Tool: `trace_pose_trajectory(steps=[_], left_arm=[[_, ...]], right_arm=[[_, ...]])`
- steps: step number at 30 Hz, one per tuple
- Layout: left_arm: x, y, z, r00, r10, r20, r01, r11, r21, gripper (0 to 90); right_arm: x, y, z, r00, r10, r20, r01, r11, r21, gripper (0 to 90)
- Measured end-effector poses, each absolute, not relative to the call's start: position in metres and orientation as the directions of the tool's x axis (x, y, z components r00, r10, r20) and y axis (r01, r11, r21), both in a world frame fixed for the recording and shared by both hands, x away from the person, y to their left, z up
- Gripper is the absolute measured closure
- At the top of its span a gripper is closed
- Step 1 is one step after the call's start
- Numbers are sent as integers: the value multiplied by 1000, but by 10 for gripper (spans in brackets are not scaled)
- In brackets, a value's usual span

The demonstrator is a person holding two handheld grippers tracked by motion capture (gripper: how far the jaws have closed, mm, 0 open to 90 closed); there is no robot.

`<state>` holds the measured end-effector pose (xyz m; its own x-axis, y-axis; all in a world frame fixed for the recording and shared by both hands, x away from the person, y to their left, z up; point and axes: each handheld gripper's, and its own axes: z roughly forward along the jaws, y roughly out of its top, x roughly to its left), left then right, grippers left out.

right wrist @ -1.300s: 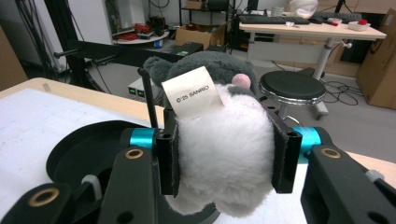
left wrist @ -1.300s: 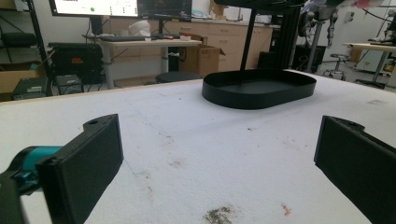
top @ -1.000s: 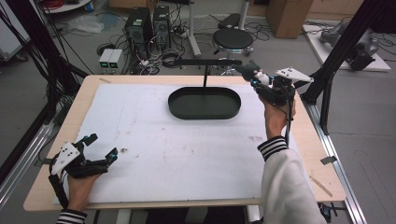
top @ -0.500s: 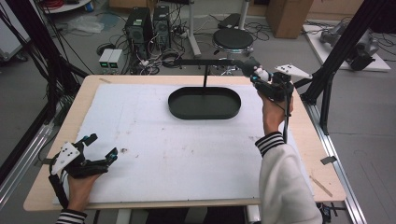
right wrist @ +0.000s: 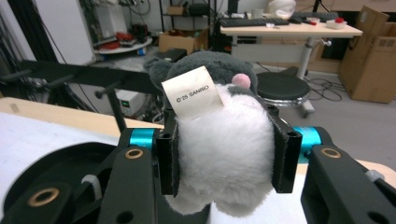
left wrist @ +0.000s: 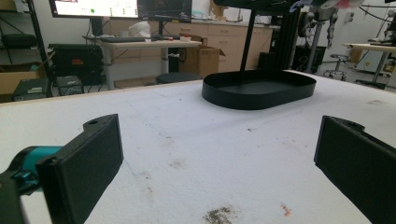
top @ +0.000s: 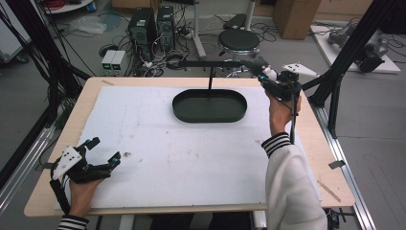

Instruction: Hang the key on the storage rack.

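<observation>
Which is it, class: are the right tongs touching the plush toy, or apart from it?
Touching. In the right gripper view, the right tongs press both black jaws against the plush toy, squeezing its white fur in on either side.

Overhead forward-down camera plus two low gripper-mounted cameras, all sharing the black oval tray (top: 209,106) (left wrist: 259,88) (right wrist: 51,168).

on the grey floor at the far side stand two black computer towers (top: 153,21), with two small white boxes (top: 114,58) just left of them and a tangle of black cables (top: 167,60) near their feet. right of these is a round black padded stool (top: 238,40), and farther right a brown cardboard box (top: 292,12). the right gripper view shows a pale wooden desk (right wrist: 299,30) with a black keyboard (right wrist: 254,21) on it. the left gripper view shows a lit monitor (left wrist: 116,7) at the far left.
</observation>
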<state>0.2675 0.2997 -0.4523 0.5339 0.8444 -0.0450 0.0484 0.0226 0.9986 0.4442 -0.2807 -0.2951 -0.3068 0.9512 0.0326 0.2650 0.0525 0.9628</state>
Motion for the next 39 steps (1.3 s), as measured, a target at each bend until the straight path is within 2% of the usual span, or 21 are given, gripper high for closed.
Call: trace_pose_trajectory(steps=[13, 30, 32, 34, 36, 37, 39], left_arm=[[267, 300, -452, 535, 844, -41, 44, 21, 999, 17], [267, 299, -452, 534, 845, -34, 39, 16, 999, 17], [267, 299, -452, 534, 845, -36, 41, 17, 999, 17], [267, 299, -452, 533, 845, -36, 42, 16, 999, 17], [267, 299, -452, 533, 845, -38, 40, 20, 999, 17], [267, 299, -452, 534, 845, -37, 40, 19, 999, 17], [267, 299, -452, 534, 845, -37, 42, 17, 999, 17]], right_arm=[[449, -289, -315, -288, 957, 31, 318, 65, 946, 551], [458, -288, -334, -311, 949, 56, 378, 70, 923, 538], [459, -288, -335, -327, 944, 47, 376, 84, 923, 484], [460, -283, -336, -297, 955, -5, 392, 127, 911, 124], [459, -280, -335, -283, 957, -68, 400, 182, 898, 91], [457, -279, -334, -317, 945, -77, 391, 204, 898, 25], [453, -278, -330, -334, 941, -57, 366, 186, 912, 3]])
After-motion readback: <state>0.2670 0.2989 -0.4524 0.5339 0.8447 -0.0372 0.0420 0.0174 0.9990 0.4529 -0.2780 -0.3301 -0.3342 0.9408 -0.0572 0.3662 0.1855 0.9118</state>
